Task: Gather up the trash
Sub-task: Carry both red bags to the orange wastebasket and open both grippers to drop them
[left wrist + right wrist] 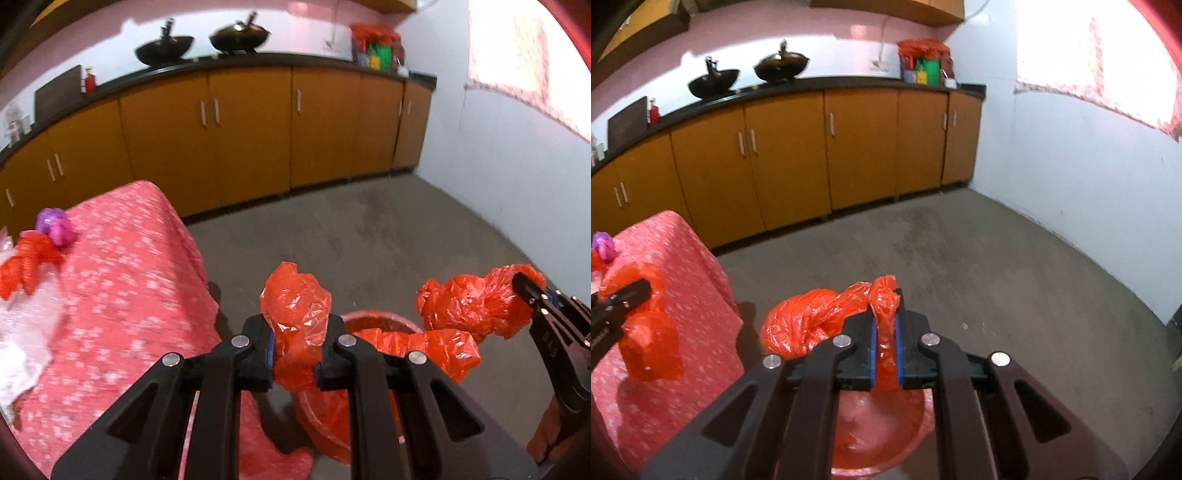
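Both black tools lead the shot: left tool (293,354) is clamped on a crumpled orange plastic bag (295,317), right tool (885,356) pinches tight a second orange bag (812,321), each hanging above the red bin (882,432) on the grey concrete floor (960,258). Left sits the desk (122,280) in pink flowered cloth, carrying more orange and purple scraps (40,240); behind run yellow-brown cabinets (812,155) under a dark countertop (849,83) with two black woks (164,50), white wall on the right
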`<move>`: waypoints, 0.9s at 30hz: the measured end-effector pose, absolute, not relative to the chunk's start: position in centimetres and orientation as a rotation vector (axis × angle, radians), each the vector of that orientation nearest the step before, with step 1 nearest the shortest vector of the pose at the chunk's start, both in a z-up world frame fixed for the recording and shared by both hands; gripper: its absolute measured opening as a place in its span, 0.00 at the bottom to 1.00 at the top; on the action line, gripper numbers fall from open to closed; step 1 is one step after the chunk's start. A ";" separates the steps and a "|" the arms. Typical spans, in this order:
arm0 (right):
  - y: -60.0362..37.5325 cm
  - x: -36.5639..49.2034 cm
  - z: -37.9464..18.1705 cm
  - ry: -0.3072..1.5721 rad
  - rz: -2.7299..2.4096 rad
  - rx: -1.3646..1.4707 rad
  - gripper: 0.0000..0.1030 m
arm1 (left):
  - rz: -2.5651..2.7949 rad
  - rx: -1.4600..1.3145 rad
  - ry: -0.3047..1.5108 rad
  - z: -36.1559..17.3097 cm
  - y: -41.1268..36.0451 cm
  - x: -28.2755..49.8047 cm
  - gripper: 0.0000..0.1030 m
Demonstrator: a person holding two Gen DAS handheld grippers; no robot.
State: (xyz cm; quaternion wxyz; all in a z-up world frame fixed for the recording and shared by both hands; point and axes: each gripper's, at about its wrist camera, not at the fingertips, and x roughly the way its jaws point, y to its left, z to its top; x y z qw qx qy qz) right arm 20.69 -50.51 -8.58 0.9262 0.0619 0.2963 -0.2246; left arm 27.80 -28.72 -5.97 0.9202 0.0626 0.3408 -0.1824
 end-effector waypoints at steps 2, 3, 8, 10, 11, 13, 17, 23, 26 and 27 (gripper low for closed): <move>-51.2 20.9 -9.4 0.619 -0.470 0.139 0.09 | -0.377 0.154 0.727 -7.3 -30.3 28.2 0.14; -51.5 21.0 -9.7 0.623 -0.475 0.143 0.09 | -0.379 0.161 0.736 -7.7 -30.8 28.4 0.14; -52.8 21.9 -11.2 0.643 -0.481 0.180 0.09 | -0.393 0.211 0.776 -9.9 -33.2 28.9 0.16; -53.3 22.1 -11.6 0.647 -0.467 0.206 0.13 | -0.398 0.219 0.787 -10.3 -33.8 29.0 0.24; -53.5 22.3 -11.8 0.648 -0.459 0.223 0.14 | -0.408 0.220 0.791 -10.5 -34.0 29.0 0.31; -53.7 22.7 -11.9 0.651 -0.441 0.251 0.17 | -0.413 0.224 0.786 -10.7 -34.4 28.8 0.39; -53.9 22.6 -12.2 0.650 -0.420 0.279 0.26 | -0.434 0.218 0.774 -10.5 -34.2 28.8 0.46; -53.5 22.1 -11.6 0.640 -0.421 0.298 0.31 | -0.421 0.151 0.786 -9.9 -32.7 28.9 0.46; -52.9 21.9 -10.5 0.617 -0.415 0.286 0.33 | -0.412 0.131 0.770 -8.9 -31.6 28.4 0.46; -52.5 21.8 -10.1 0.610 -0.413 0.273 0.34 | -0.409 0.122 0.762 -8.5 -31.0 28.1 0.46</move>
